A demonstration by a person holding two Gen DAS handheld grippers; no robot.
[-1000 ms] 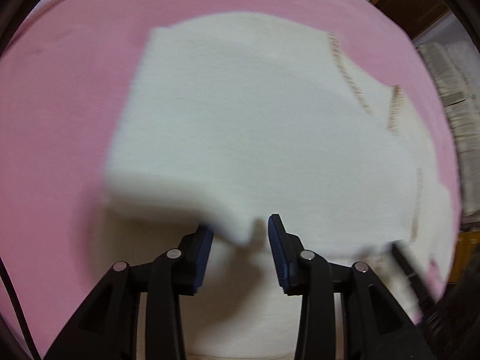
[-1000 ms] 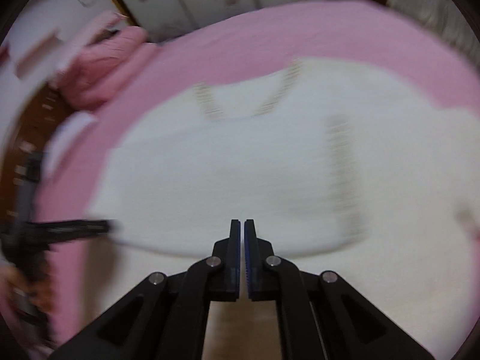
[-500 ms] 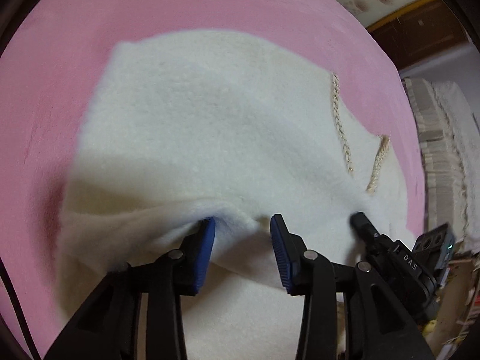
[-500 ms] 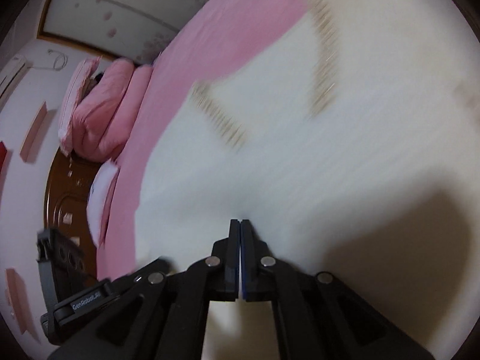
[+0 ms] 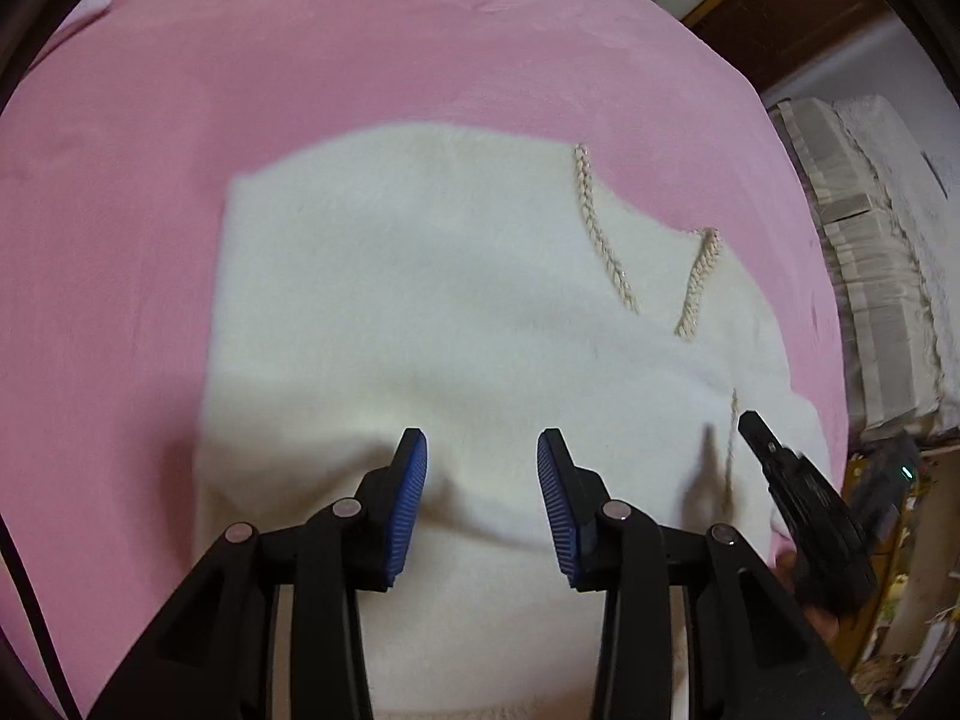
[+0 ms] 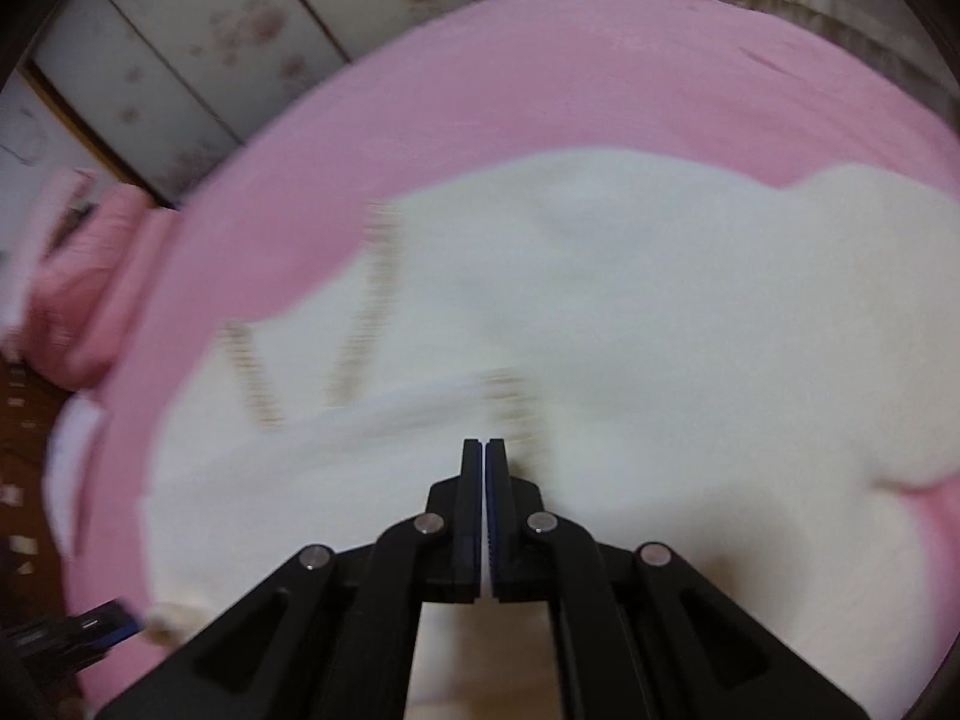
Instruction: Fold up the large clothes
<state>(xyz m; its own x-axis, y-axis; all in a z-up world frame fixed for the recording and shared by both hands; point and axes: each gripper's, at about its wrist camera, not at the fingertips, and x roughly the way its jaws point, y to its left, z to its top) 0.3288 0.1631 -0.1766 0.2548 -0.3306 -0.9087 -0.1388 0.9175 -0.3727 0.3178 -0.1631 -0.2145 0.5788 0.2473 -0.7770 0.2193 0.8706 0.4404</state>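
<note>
A fluffy white garment (image 5: 420, 300) with beige braided trim (image 5: 600, 234) lies spread on a pink bed (image 5: 300, 60). My left gripper (image 5: 482, 468) stands over its near part. The blue pads are apart with a raised fold of the thick fabric bunched between them. In the right wrist view the garment (image 6: 660, 330) is blurred. My right gripper (image 6: 485, 444) is shut, and a lifted trimmed edge runs up to its tip. The right gripper (image 5: 750, 420) also shows at the right of the left wrist view. The left gripper (image 6: 114, 624) shows at the lower left of the right wrist view.
Pink pillows (image 6: 78, 276) lie at the far left of the bed. Behind the pink sheet (image 6: 540, 90) stand flower-patterned sliding doors (image 6: 210, 30). A pale ruffled cloth (image 5: 870, 270) hangs beyond the bed's right side. Bare pink sheet surrounds the garment.
Both grippers have moved across the bed with the fabric edge. The left view now shows more pink sheet beyond the garment. The right gripper has rolled.
</note>
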